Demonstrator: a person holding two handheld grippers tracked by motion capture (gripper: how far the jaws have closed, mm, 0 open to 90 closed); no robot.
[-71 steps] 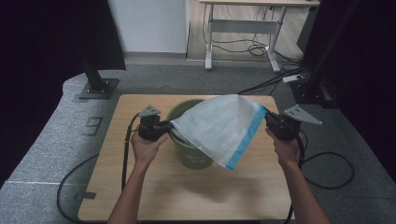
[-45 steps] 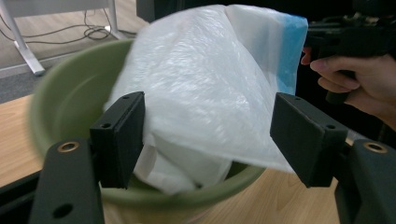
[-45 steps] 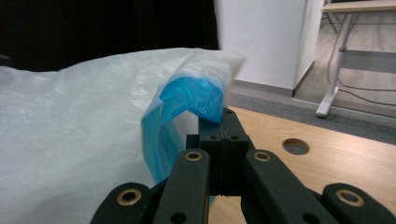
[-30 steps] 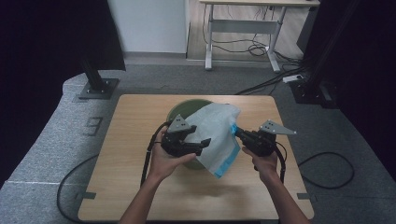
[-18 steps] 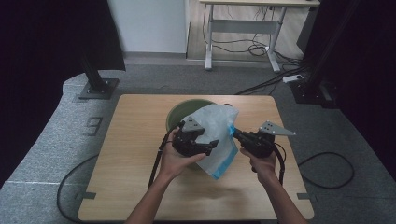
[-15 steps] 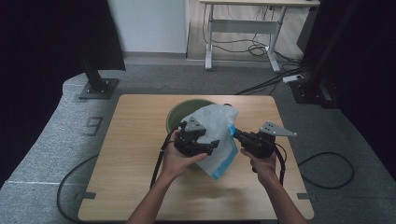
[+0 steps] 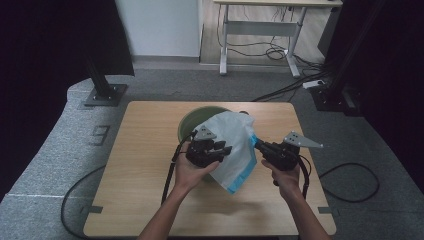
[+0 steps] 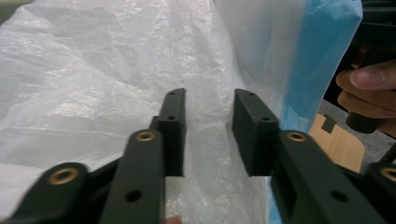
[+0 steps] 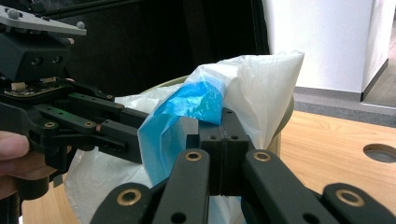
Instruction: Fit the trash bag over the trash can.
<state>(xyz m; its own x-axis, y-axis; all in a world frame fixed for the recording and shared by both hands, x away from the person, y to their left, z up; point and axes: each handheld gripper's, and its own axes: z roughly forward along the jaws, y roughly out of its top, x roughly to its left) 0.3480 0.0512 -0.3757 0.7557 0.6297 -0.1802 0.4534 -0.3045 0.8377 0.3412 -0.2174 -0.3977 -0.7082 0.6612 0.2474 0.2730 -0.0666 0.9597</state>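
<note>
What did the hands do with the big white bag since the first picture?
Both hands pulled in toward the person, so the stretched-out white plastic bag bunched up over the green bin. The left gripper let go and shifted rightward across the bag; its jaws have just been closing, with film between them, not yet pinched. The right gripper stayed clamped on the bag's blue edge. The bin stayed put.
</note>
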